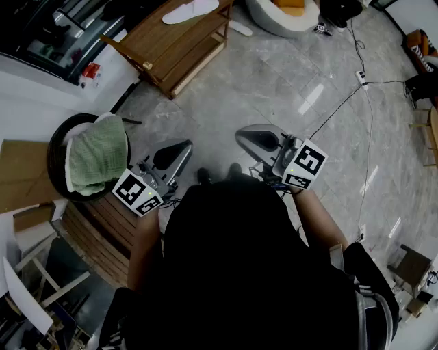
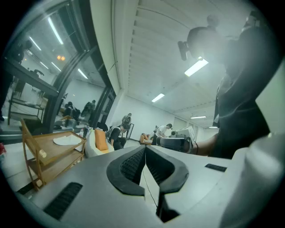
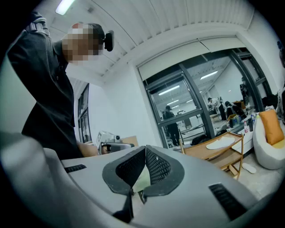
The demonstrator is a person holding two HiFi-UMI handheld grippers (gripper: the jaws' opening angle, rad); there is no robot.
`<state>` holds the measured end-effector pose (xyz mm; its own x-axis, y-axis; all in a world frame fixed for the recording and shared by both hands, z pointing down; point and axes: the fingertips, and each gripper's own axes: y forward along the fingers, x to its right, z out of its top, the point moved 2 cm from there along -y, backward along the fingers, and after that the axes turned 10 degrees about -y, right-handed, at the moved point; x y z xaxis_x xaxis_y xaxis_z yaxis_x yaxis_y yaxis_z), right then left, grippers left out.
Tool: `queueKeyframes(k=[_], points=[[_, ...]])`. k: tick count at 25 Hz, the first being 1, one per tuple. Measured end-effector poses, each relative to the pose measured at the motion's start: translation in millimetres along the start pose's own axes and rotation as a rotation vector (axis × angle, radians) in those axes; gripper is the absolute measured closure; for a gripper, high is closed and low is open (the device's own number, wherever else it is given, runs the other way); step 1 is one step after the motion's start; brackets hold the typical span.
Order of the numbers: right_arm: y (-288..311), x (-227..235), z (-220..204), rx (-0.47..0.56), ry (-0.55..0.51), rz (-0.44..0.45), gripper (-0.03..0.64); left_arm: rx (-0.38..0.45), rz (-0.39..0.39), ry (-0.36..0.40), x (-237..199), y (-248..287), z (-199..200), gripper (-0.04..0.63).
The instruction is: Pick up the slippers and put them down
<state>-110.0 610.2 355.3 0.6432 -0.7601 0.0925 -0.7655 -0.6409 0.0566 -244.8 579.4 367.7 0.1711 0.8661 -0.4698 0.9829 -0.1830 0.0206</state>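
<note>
Head view: left gripper [image 1: 182, 146] and right gripper [image 1: 241, 139] level, fingers [image 2: 127, 167] apparently together.

One slipper [image 1: 190, 11] on the wooden rack [image 1: 154, 32], second slipper [image 1: 240, 28] on the floor [image 1: 274, 89] just right of it

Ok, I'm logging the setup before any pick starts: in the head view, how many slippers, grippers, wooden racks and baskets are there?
White slippers: 2
Grippers: 2, left gripper, right gripper
Wooden rack: 1
Black basket: 1
Total: 6
</note>
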Motion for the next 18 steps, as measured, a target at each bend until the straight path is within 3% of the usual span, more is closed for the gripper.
queueKeyframes(k=[18], points=[[-3.2, 0.8, -4.9, 0.001, -0.008, 0.021, 0.591, -0.004, 0.016, -0.008, 4.3, 6.7, -7.7, 0.584]])
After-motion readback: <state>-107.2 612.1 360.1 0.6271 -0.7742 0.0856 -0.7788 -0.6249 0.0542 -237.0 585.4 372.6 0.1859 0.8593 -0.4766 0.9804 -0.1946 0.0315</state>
